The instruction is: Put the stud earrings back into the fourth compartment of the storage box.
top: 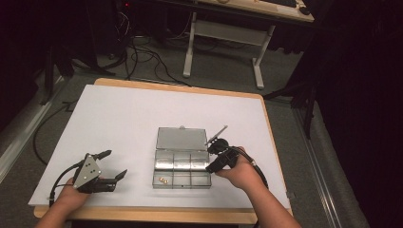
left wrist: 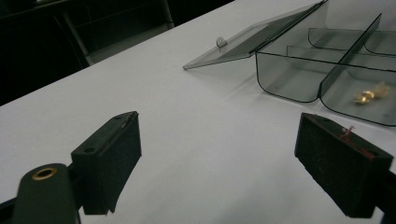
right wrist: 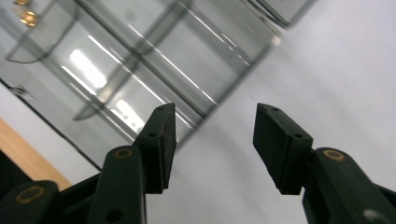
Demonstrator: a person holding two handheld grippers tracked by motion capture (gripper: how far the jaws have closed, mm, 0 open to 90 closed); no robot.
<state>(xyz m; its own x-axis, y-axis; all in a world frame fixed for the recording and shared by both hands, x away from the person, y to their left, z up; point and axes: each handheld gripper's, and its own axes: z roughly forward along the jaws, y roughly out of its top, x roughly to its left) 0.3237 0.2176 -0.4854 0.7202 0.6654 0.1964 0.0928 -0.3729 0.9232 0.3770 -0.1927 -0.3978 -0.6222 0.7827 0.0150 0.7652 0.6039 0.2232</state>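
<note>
The right gripper [top: 215, 154], jaws spread and empty, is hovering at the clear box's [top: 182, 171] right edge; the left gripper [top: 113, 166] is resting wide open, bare sheet around it.

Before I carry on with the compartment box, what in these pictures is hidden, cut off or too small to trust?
- Small gold piece in the compartment box: too small in the high view, blurred in the left gripper view; its type is unclear.
- Box in the right gripper view: cut off by the top and left edges.
- Right tongs: dark in the high view against the hand.
- Beyond the table: too dark.
</note>
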